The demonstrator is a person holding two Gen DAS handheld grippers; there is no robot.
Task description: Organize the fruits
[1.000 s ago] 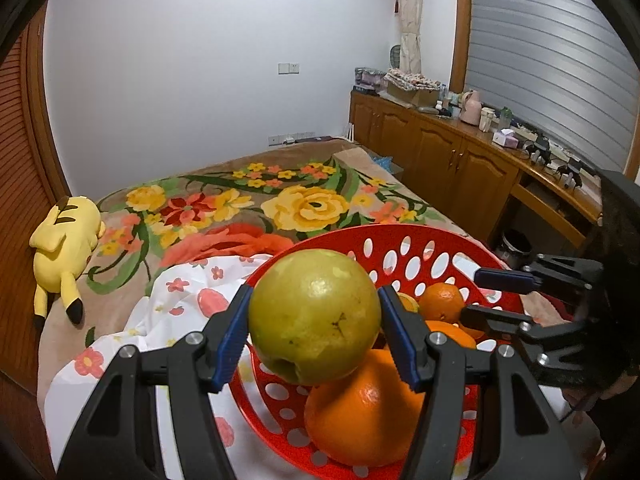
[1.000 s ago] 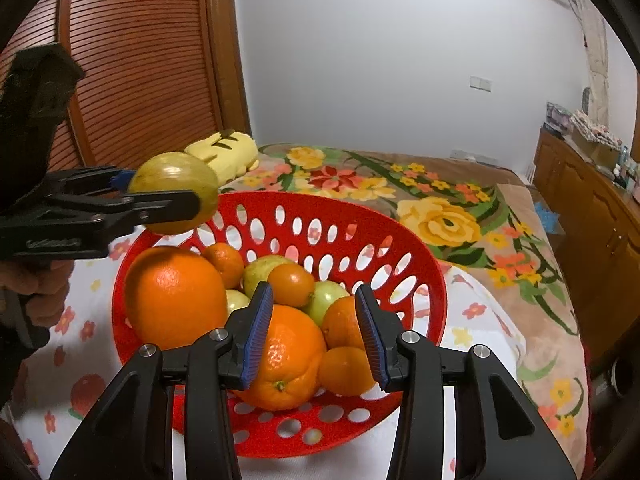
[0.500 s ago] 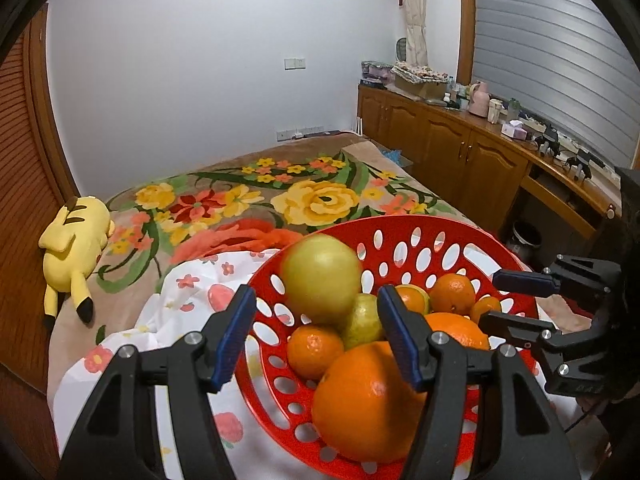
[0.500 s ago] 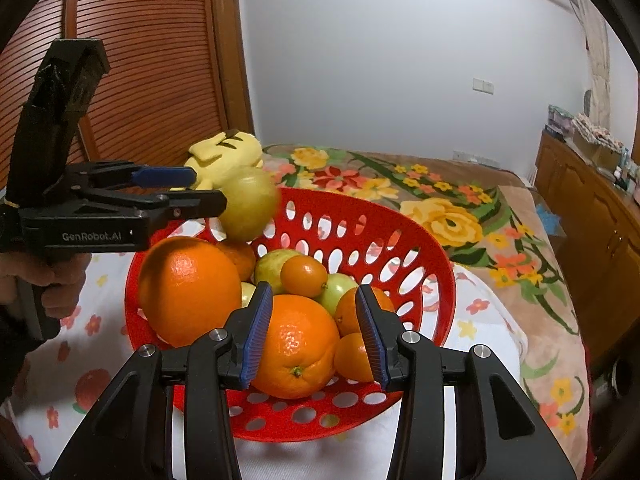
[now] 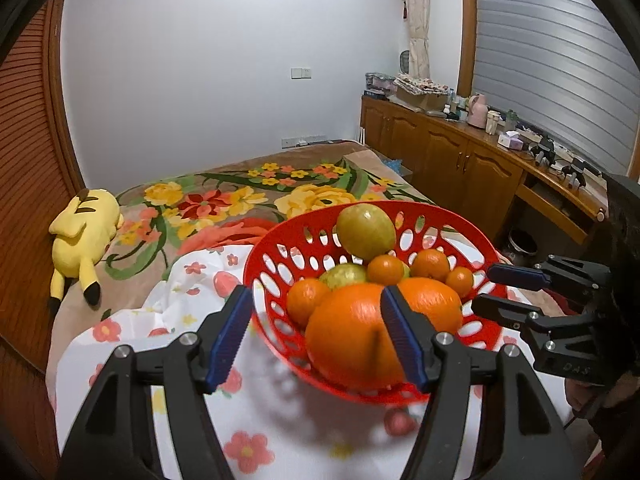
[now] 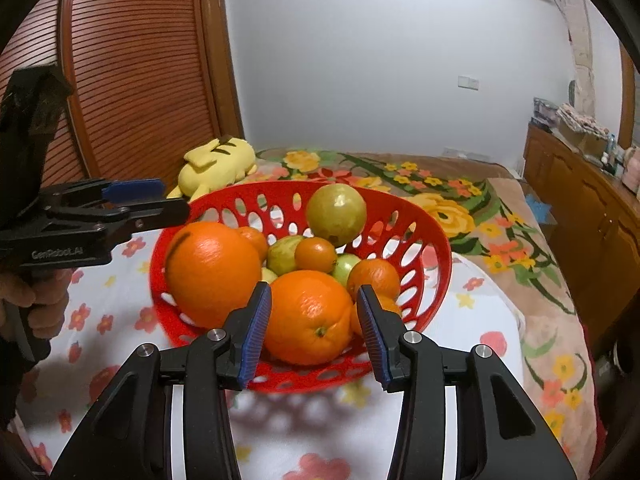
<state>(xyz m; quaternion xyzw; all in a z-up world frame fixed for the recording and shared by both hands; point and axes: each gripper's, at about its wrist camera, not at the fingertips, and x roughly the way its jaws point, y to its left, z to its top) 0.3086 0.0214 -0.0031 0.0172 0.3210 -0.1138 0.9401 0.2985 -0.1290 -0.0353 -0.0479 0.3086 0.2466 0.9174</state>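
**Fruit heaped in red basket as both grippers stand empty**

A round red plastic basket with oval holes sits on a white flower-printed cloth spread over a bed with a brown floral blanket. A yellow-green round pear-like fruit lies on top of the heap at the basket's 12 o'clock side, touching small tangerines below. The left gripper hovers at the basket's 6 o'clock edge in its own view, blue-padded fingers spread wide with nothing between them; its right finger cuts across the large orange nearest the lens, which is blurred. The right gripper has its fingers parted too, framing but not touching a second big orange. From the right wrist, the left gripper's side profile shows at 9 o'clock with part of the hand holding it; the left wrist view shows the right gripper only partly, cut off at 3 o'clock. Fruit lower in the pile is mostly hidden. A yellow plush toy lies on the bed at 10 o'clock; only the left view shows the cluttered wooden sideboard clearly.
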